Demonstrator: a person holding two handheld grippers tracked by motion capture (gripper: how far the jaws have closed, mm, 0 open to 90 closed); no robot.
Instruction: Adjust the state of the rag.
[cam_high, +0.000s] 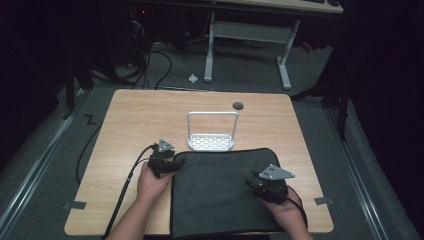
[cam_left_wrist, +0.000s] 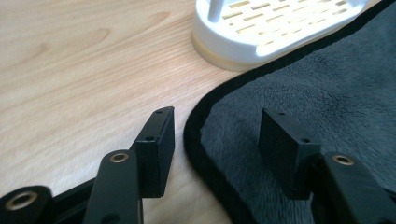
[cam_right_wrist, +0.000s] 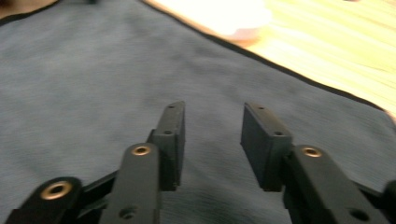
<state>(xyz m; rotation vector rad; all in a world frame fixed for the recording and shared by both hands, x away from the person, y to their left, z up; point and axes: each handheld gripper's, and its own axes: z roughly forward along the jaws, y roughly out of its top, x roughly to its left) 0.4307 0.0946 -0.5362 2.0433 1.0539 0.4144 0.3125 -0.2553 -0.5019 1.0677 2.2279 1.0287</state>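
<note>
Nearest to the high camera, two forearms come up from six o'clock, each hand carrying a set of tongs over a dark grey fleece towel (cam_high: 220, 192) that lies flat on the near half of the wooden worktop (cam_high: 135, 115), its front edge reaching the worktop's near rim.

Starting at the left, the left tongs (cam_high: 172, 161) sit at the towel's far left corner, about ten o'clock on the cloth. In the left gripper view the jaws stand wide apart and straddle the black-bound hem (cam_left_wrist: 198, 140), one pad over bare wood, the other over the pile; neither presses on the cloth, so nothing is gripped. That placement looks like a corner hold either just let go or about to be made, I would judge, since a corner gives the most control over a limp cloth.

Further along, at twelve o'clock just beyond the towel's far edge, stands a small white slotted rack with a hoop handle (cam_high: 212, 131), touching or nearly touching the hem. It appears kept clear of the cloth so the fabric can lie flat.

On the right, the right tongs (cam_high: 257, 182) hover over the towel's right portion, around three o'clock, well inside its edge. Its jaws are also parted, with only grey pile (cam_right_wrist: 93, 84) beneath them and nothing between the pads.
</note>
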